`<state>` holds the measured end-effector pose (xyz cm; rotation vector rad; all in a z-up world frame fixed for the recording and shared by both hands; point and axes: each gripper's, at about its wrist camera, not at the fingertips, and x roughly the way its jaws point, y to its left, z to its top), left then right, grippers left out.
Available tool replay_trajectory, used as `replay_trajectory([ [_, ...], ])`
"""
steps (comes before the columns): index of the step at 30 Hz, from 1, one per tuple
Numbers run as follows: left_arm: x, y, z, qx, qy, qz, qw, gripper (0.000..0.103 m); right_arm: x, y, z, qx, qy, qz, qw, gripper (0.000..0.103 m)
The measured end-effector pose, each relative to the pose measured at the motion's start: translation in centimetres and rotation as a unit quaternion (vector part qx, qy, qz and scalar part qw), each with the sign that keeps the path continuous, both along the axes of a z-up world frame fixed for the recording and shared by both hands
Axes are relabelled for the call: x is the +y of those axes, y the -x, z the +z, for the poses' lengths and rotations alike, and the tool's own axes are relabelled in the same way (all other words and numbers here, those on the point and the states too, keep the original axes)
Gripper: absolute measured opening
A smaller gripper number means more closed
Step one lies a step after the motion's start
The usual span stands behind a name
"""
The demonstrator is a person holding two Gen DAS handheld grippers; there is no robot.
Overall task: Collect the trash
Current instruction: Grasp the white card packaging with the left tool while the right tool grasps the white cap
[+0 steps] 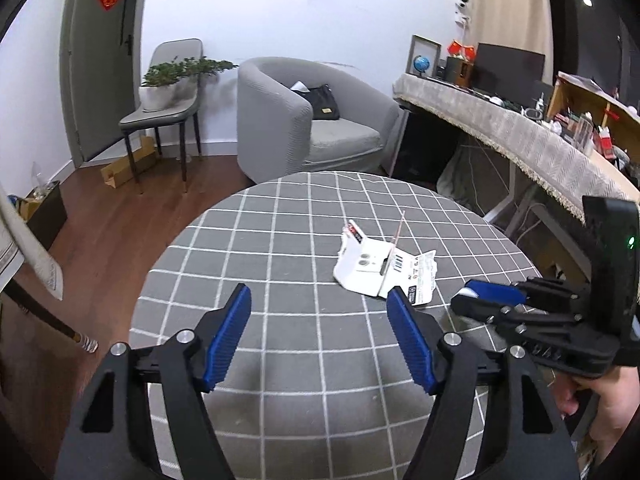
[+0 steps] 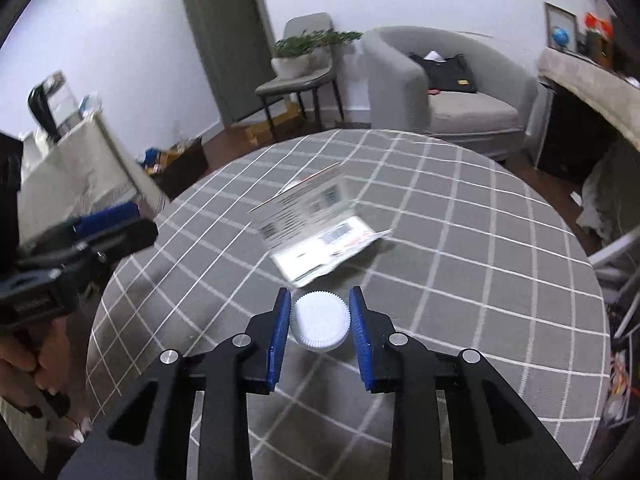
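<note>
A torn white cardboard package [image 1: 376, 264] with printed labels lies open near the middle of the round table with a grey checked cloth [image 1: 280, 216]. My left gripper [image 1: 319, 300] hovers just short of it, open, with only bare cloth between its blue pads. In the right wrist view my right gripper [image 2: 320, 294] is shut on a white ribbed cap [image 2: 320, 326], pinched by both pads above the cloth, with the package [image 2: 320, 220] just beyond. Each gripper shows in the other's view: the right gripper [image 1: 464, 298] at the right, the left gripper [image 2: 140, 222] at the left.
Beyond the table stand a grey armchair [image 1: 320, 128] with a black bag and a chair holding a potted plant [image 1: 160, 84]. A cloth-covered bench [image 1: 520, 136] full of items runs along the right. Cardboard boxes [image 1: 128, 168] sit on the wooden floor at the left.
</note>
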<state>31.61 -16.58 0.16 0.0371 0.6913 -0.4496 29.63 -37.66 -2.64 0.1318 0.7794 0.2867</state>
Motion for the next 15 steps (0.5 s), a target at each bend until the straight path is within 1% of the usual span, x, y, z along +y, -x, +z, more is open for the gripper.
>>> replay_trajectory([
  [4,-1.4,-1.2,-0.5,0.011,-0.001,-0.019,0.9998,0.062,-1.8,0.3,0.6,-0.009,-0.022,-0.019,1.0,0.03],
  [6,-2.1,-1.8,-0.8,0.019,0.001,-0.029,0.9994,0.059,-2.9,0.5,0.8,-0.016,-0.037,-0.031,0.999,0.03],
  [8,-3.3,-2.5,-1.3,0.027,0.001,-0.05,0.9984,0.055,-3.5,0.6,0.9,-0.021,-0.048,-0.039,0.998,0.03],
  [10,-4.3,-3.2,-1.8,0.032,-0.003,-0.059,0.9977,0.051,-4.4,0.6,0.9,-0.022,-0.061,-0.049,0.997,0.03],
  [13,-5.6,-4.1,-2.3,0.038,-0.002,-0.069,0.9969,0.047,-5.0,0.6,0.8,-0.022,-0.066,-0.056,0.996,0.03],
  [15,-6.5,-4.8,-2.7,0.044,-0.009,-0.073,0.9963,0.045,-5.2,0.6,0.6,-0.02,-0.067,-0.057,0.996,0.03],
])
